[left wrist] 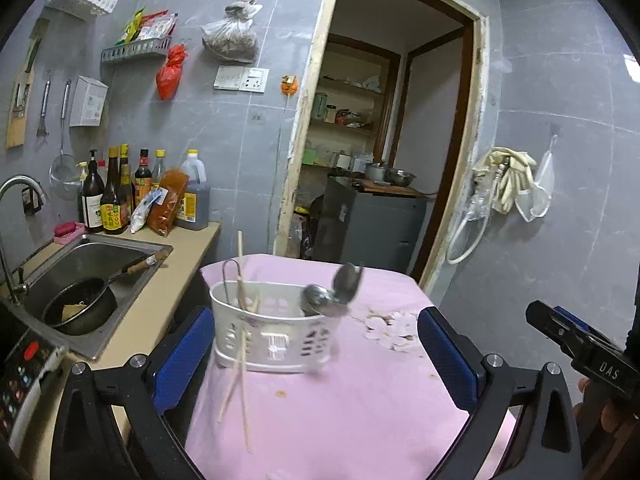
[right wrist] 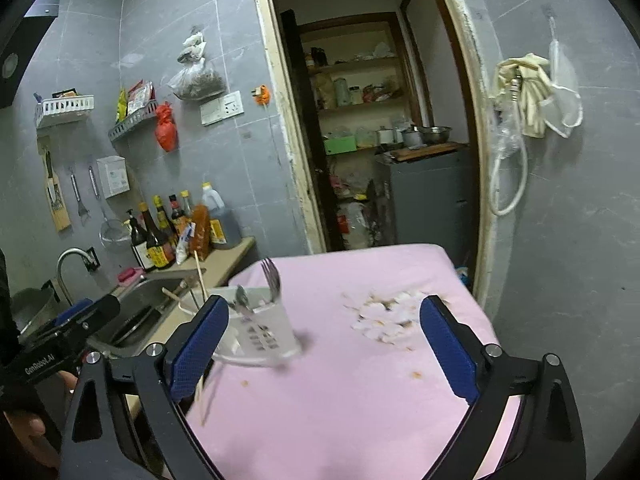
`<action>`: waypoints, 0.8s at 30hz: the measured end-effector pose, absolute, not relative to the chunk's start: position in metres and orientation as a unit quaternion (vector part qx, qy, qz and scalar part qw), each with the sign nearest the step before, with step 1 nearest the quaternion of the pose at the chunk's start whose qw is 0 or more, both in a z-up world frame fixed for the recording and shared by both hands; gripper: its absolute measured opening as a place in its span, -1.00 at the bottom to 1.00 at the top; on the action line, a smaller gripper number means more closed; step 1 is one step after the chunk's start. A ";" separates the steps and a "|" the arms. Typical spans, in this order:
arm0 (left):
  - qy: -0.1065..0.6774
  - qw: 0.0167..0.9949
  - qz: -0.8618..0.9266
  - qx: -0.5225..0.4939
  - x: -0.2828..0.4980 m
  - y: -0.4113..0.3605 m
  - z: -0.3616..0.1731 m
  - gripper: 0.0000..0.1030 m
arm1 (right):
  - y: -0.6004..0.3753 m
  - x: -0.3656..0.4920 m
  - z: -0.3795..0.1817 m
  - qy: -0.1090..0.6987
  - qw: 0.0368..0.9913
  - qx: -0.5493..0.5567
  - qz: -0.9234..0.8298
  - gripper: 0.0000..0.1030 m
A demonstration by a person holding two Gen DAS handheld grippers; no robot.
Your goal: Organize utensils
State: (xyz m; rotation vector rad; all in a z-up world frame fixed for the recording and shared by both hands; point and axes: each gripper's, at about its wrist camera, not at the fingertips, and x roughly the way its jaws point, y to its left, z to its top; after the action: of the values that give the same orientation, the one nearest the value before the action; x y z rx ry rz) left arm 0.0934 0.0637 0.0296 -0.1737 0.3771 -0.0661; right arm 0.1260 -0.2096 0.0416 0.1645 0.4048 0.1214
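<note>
Utensils were mostly gathered in a white slotted holder (left wrist: 272, 332) near the left edge of a pink-covered table (left wrist: 360, 408), ahead of the left claw (left wrist: 316, 356), whose blue pads (left wrist: 182, 356) were spread wide and gripped nothing. The right claw (right wrist: 324, 348) was likewise released and empty, its left pad overlapping that holder in its own view. Standing in the holder were spoons (left wrist: 332, 296), a fork (right wrist: 272, 276), a wire-handled tool and one chopstick (left wrist: 241, 264), probably kept upright for draining and easy reach. Two loose chopsticks (left wrist: 240, 380) leaned or lay against the holder's front, seemingly not yet sorted. Pale scraps (left wrist: 390, 328) were scattered near the table's far right corner. Beyond the left edge, a pan sat in a sink (left wrist: 100, 256), with sauce bottles (left wrist: 116, 196) behind. Each claw's body showed at the edge of the other's view, lettered "DAS" and "GenRobot.AI".
</note>
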 end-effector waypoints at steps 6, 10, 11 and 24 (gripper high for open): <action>0.187 0.979 -0.028 -0.082 0.062 0.036 0.023 0.99 | -0.236 0.088 0.040 0.196 0.977 0.063 0.048 0.97; 0.192 0.978 -0.024 -0.072 0.046 0.022 0.016 0.99 | -0.248 0.069 0.037 0.198 0.977 0.063 0.048 0.97; 0.194 0.978 -0.022 -0.070 0.042 0.019 0.015 0.99 | -0.250 0.065 0.036 0.197 0.977 0.063 0.048 0.97; 0.210 0.976 -0.001 -0.058 0.008 0.011 0.003 0.99 | -0.253 0.041 0.023 0.206 0.975 0.060 0.066 0.97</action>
State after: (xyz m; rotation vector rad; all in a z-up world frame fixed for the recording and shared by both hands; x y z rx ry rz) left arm 0.0081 0.0107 0.0035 -0.1163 0.4234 -0.0027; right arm 0.0412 -0.2535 0.0226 0.1202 0.4145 0.1330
